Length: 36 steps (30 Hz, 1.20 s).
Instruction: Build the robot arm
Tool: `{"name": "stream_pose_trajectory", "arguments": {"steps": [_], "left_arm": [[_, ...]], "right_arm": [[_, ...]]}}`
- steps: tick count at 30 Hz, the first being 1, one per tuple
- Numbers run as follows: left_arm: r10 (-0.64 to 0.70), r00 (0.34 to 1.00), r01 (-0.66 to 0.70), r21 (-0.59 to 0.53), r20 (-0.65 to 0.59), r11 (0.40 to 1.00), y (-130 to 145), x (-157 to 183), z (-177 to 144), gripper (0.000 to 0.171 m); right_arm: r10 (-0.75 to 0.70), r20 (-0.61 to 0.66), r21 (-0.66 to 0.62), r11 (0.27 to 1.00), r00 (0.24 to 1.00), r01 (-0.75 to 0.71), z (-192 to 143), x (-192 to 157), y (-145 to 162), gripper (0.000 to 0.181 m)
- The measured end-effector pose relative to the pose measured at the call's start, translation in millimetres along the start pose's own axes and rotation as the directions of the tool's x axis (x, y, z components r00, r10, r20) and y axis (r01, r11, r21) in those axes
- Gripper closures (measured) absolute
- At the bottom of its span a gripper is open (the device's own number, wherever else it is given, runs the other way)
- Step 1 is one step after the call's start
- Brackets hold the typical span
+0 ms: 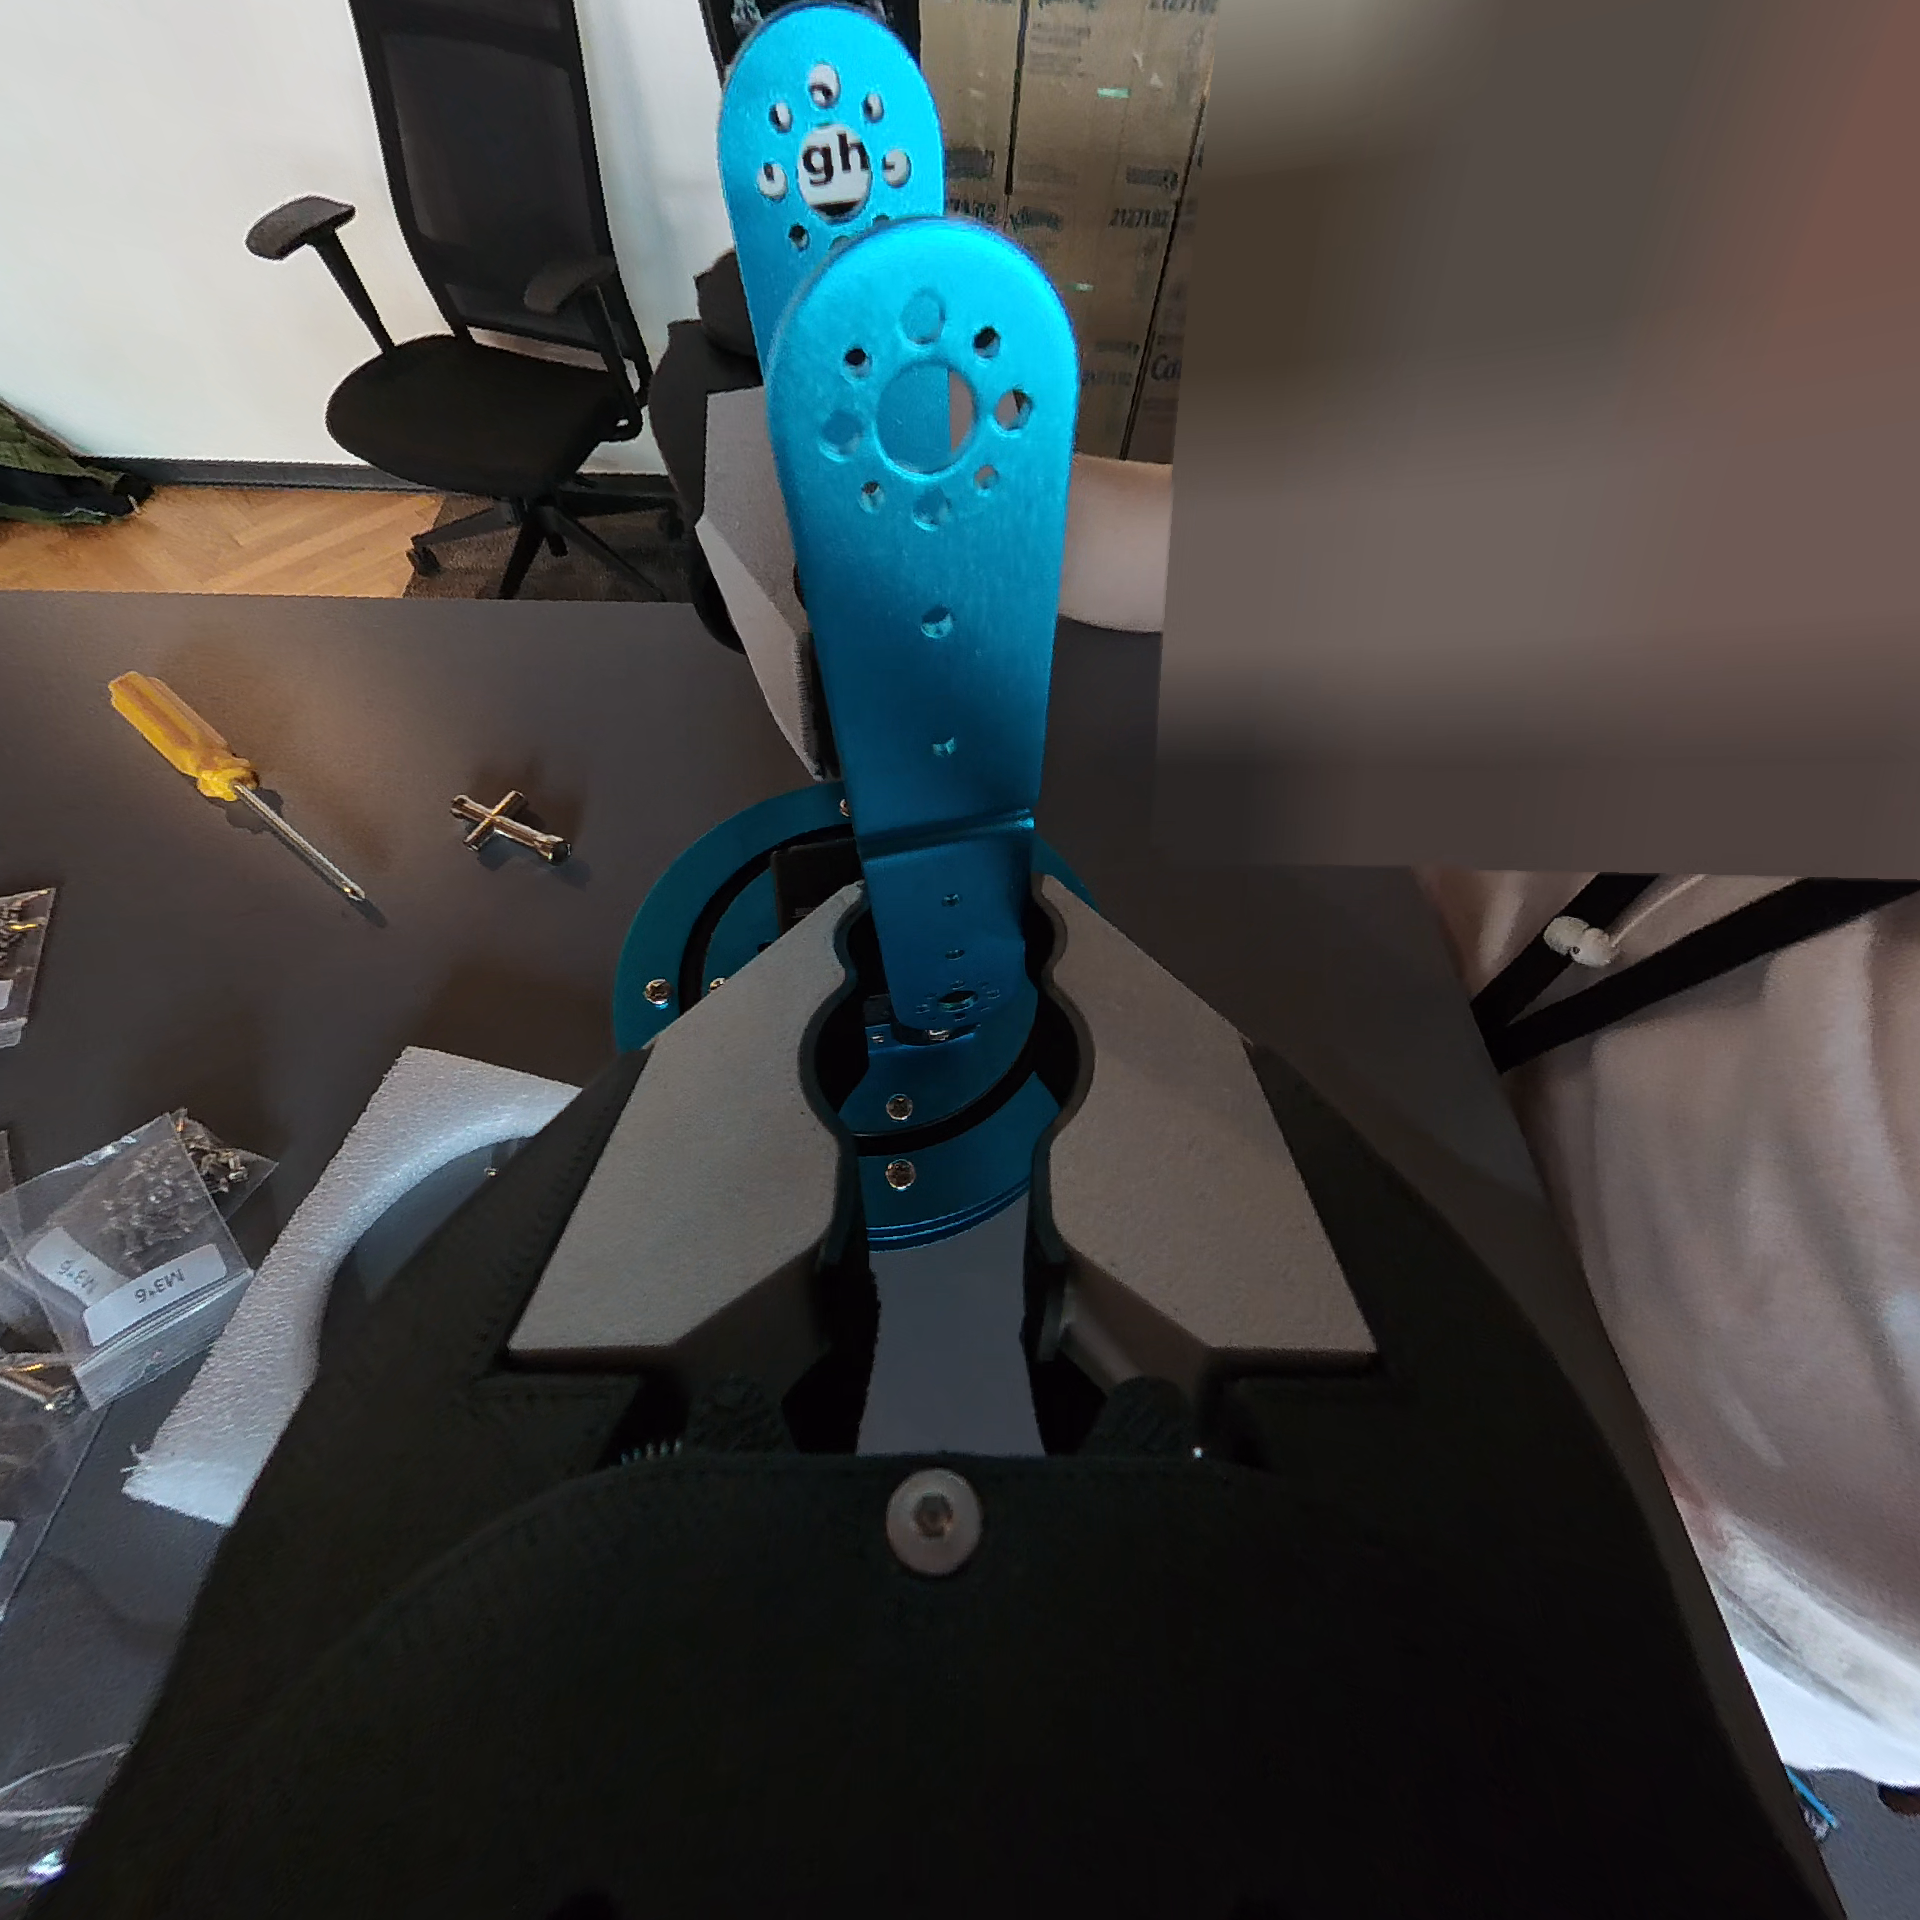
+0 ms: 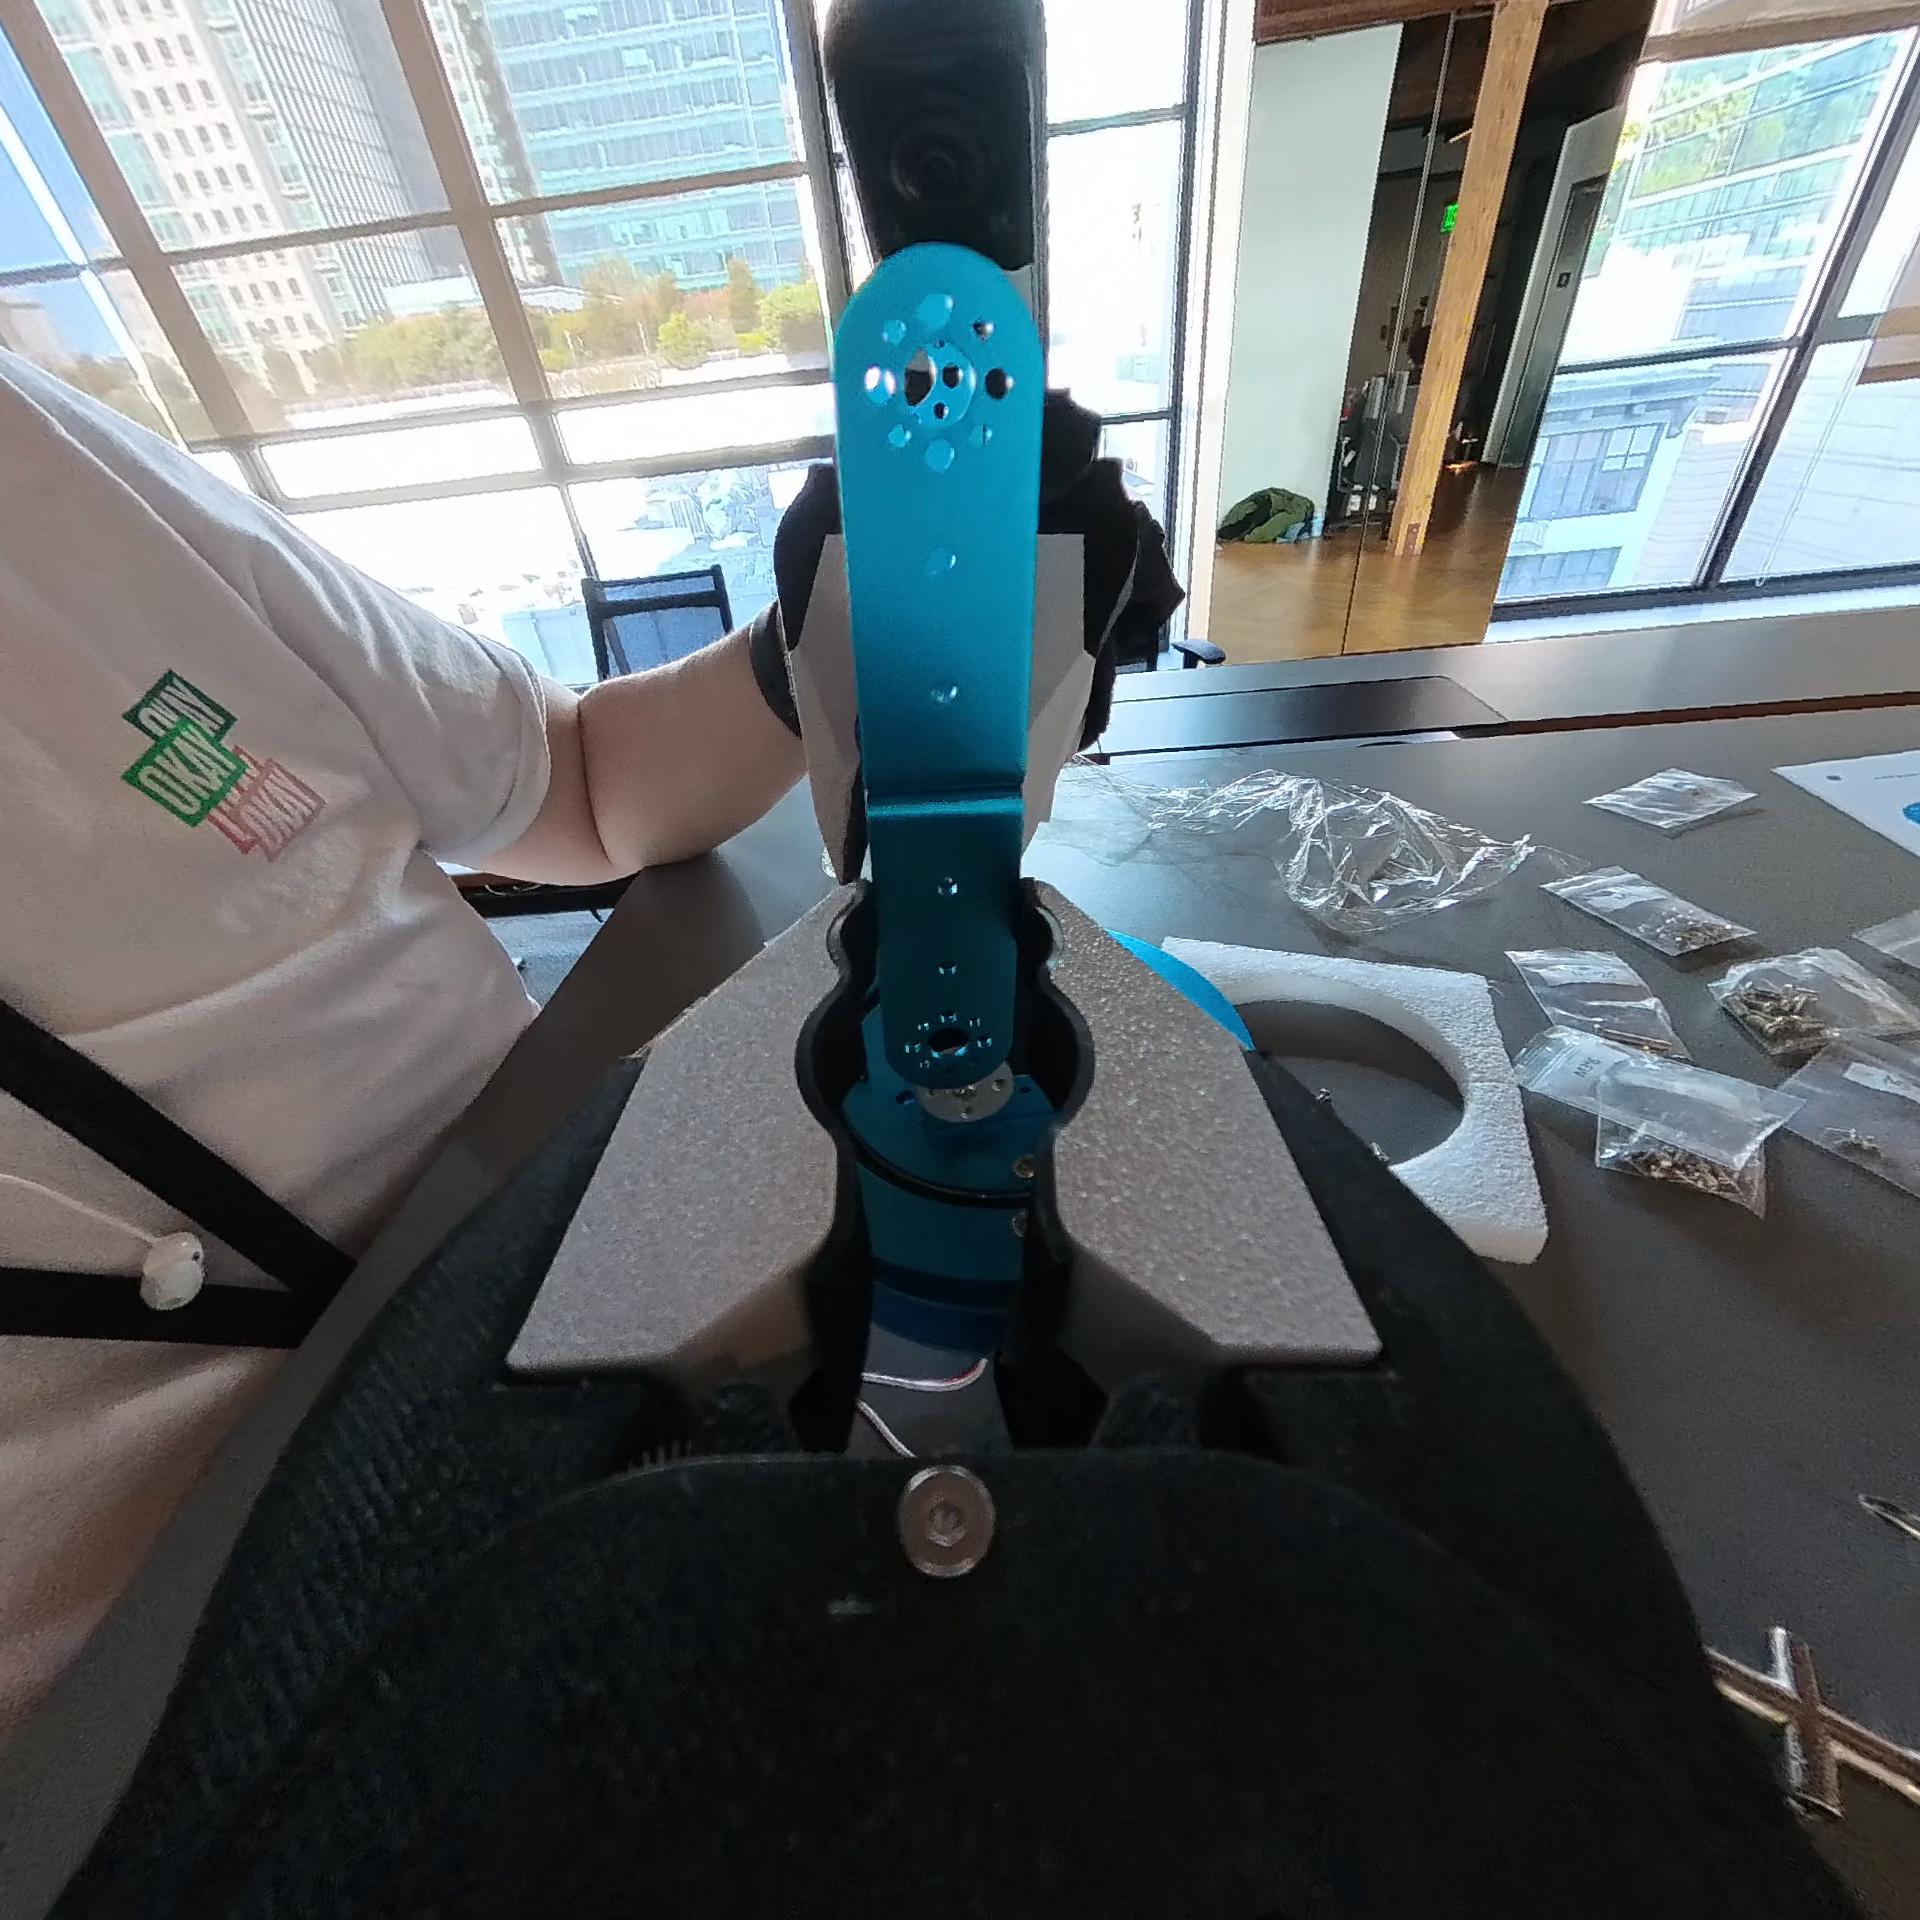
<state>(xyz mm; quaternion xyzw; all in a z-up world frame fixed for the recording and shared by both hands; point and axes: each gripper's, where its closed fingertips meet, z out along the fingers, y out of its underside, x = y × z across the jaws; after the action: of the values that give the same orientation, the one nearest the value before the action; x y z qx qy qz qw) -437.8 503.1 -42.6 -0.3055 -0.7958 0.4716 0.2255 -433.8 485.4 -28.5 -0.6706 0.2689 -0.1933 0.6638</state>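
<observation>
Left wrist view, centre: both tools, left [image 1: 940,997] & right [image 2: 940,1023], clamped on blue bracket [image 1: 920,582]; opposing pull w/ uneven force could twist it off round blue base [image 1: 665,956].

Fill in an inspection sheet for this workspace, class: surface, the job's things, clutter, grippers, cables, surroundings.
Surface: dark table.
Job's things: upright blue bracket on a round blue base.
Clutter: yellow screwdriver, cross wrench, screw bags, white foam, clear wrap.
Grippers: left gripper and right gripper both shut on the bracket, from opposite sides.
Cables: thin wires under the base.
Surroundings: office chair, cardboard boxes, windows.
</observation>
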Motion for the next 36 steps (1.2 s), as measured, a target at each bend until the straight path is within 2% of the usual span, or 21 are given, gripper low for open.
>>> {"name": "stream_pose_trajectory", "arguments": {"steps": [4,8,11,17,36], "left_arm": [[-0.014,1.0,0.014,0.012,0.018,1.0,0.7,-0.8,1.3,0.146],[0.019,0.998,-0.017,-0.035,0.068,0.999,6.1,-1.7,2.7,0.14],[0.005,0.996,-0.005,-0.008,0.086,1.0,1.3,-2.2,2.6,0.139],[-0.074,0.996,0.073,0.027,0.051,0.997,-0.2,-2.8,0.5,0.145],[-0.137,0.99,0.136,0.058,0.017,0.989,-1.4,-4.2,1.5,0.146]], "right_arm": [[0.008,0.004,0.013,1.0,1.0,-0.008,-0.1,0.7,-0.3,0.155],[0.013,0.008,0.023,1.0,1.0,-0.013,0.0,1.1,-0.5,0.155],[0.021,0.013,0.03,0.999,1.0,-0.021,0.0,1.3,-0.7,0.155],[0.036,0.025,0.045,0.998,0.999,-0.037,0.2,1.8,-0.9,0.155],[0.079,0.04,0.064,0.995,0.996,-0.082,-1.9,3.7,-1.0,0.156]]}}
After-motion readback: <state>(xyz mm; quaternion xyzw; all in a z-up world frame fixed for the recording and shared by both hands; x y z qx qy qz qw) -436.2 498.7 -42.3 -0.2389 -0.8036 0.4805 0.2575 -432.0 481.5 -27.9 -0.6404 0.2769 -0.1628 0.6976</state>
